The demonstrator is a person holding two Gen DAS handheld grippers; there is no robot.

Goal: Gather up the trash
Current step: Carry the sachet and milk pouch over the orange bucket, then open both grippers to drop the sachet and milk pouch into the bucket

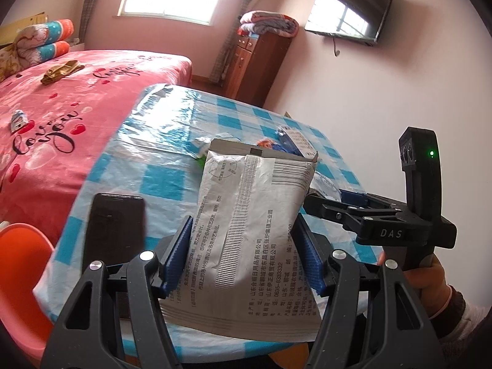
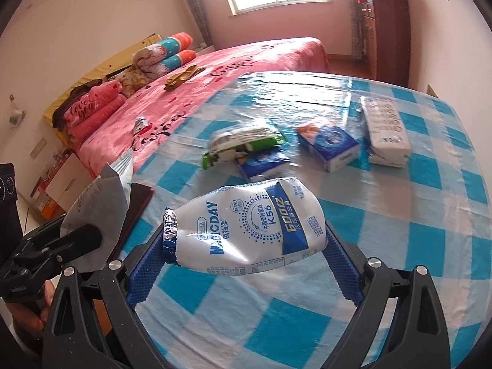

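Observation:
My left gripper (image 1: 243,255) is shut on a grey-white printed pouch (image 1: 246,230), held upright above the blue-checked table (image 1: 172,181); the pouch's torn top (image 2: 101,193) also shows at the left of the right wrist view. My right gripper (image 2: 246,252) is shut on a crushed white and blue Magicday bottle (image 2: 246,230), lying crosswise between the blue pads above the table (image 2: 415,215). The right gripper (image 1: 353,212) appears at the right of the left wrist view, held by a hand (image 1: 427,279). On the table lie a green and white wrapper (image 2: 243,143), two blue tissue packs (image 2: 327,143) and a white pack (image 2: 387,129).
A dark phone (image 1: 115,224) lies on the table near the left edge. A pink bed (image 1: 61,117) stands beyond, with a gold wrapper (image 1: 61,70) and a small packet (image 1: 18,120) on it. An orange stool (image 1: 21,276) sits at lower left. A wooden cabinet (image 1: 255,61) stands by the far wall.

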